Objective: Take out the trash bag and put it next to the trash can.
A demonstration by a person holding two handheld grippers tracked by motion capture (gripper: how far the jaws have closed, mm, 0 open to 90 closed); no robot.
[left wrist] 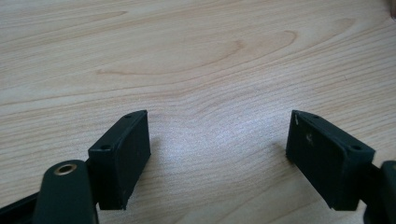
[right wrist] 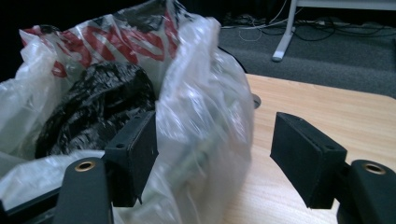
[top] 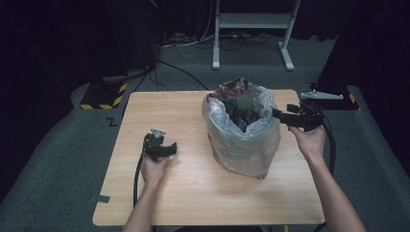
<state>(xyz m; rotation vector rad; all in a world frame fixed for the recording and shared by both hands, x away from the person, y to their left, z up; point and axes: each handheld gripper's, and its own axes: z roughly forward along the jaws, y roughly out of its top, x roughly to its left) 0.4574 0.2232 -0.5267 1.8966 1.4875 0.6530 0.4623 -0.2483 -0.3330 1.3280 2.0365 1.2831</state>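
Right hand-held gripper [top: 283,116] is at the rim of the clear plastic bag [top: 244,140], jaws apart; in the right gripper view one jaw sits inside the rim and the other outside, so the bag wall [right wrist: 205,140] lies between them, not yet pinched. Bag stands right of centre on the wooden surface [top: 193,193], mouth open, dark crumpled contents [right wrist: 93,107] inside, red-printed plastic [top: 237,89] at the far rim.

Left hand-held gripper [top: 162,147] rests low over bare surface well apart from the bag, jaws wide apart, holding nothing.

Risks, as I judge them: film is thin and slack, so closing could catch too little and slip off; a hard pull from one side could tip the bag or drag it toward the right edge, since nothing steadies the other side; the inner jaw could also snag the dark contents along with the wall.

Hard to tell: what the dark contents actually are; whether the red-printed plastic is a second bag or part of this one; bag base and its far side are hidden; room behind is too dark to read.
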